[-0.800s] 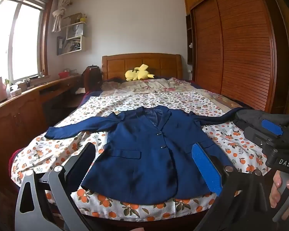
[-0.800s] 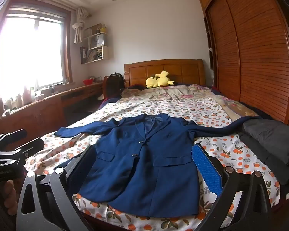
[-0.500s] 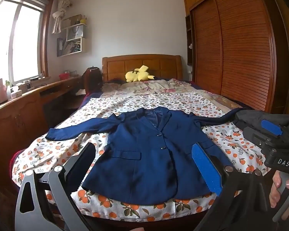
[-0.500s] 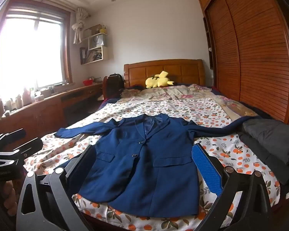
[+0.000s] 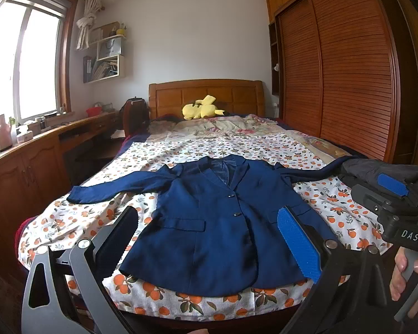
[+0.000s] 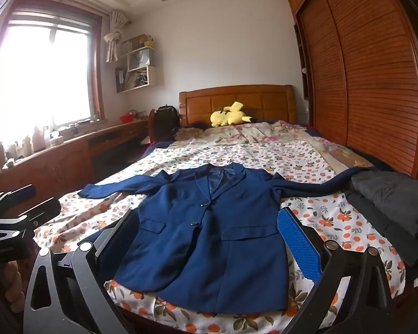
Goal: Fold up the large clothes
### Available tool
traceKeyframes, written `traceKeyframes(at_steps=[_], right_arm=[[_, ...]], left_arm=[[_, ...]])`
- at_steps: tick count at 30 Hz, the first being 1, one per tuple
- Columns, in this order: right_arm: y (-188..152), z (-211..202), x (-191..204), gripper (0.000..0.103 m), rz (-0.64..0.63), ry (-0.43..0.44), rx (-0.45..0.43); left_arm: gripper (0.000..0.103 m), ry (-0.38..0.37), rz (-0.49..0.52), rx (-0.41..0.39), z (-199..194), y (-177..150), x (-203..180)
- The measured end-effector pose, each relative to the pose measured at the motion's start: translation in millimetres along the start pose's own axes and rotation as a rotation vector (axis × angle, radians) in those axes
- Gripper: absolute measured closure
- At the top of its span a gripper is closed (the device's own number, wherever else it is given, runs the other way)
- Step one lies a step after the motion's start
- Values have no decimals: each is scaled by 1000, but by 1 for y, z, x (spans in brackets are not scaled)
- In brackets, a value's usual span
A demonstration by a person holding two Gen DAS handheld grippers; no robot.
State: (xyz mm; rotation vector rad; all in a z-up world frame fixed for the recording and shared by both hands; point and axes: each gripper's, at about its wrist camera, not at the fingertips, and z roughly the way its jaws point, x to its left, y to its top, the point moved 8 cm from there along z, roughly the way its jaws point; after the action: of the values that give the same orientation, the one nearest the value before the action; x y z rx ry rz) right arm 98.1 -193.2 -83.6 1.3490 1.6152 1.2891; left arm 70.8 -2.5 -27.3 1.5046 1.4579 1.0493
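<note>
A navy blue blazer (image 5: pixel 217 217) lies flat, front up and buttoned, on the orange-print bedspread (image 5: pixel 92 217), sleeves spread out to both sides. It also shows in the right wrist view (image 6: pixel 209 231). My left gripper (image 5: pixel 206 236) is open and empty, held above the foot of the bed in front of the blazer's hem. My right gripper (image 6: pixel 206 239) is open and empty too, at about the same distance. The right gripper shows at the right edge of the left wrist view (image 5: pixel 393 197); the left gripper shows at the left edge of the right wrist view (image 6: pixel 16 208).
Folded dark grey clothes (image 6: pixel 390 203) lie on the bed's right edge, touching the blazer's right sleeve end. A yellow plush toy (image 5: pixel 200 108) sits by the headboard. A wooden wardrobe (image 5: pixel 348 78) stands on the right, a wooden desk (image 5: pixel 28 161) on the left.
Both grippers have tilted down slightly, so the bed and blazer sit a little higher in view. Nothing on the bed has moved.
</note>
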Motion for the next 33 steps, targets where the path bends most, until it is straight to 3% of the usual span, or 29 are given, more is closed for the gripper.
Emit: traceKeyframes(at_steps=[33], right_arm=[[0,-1,-1,7,2,0,1]], left_arm=[[2,2,0,-7,0,2,-1]])
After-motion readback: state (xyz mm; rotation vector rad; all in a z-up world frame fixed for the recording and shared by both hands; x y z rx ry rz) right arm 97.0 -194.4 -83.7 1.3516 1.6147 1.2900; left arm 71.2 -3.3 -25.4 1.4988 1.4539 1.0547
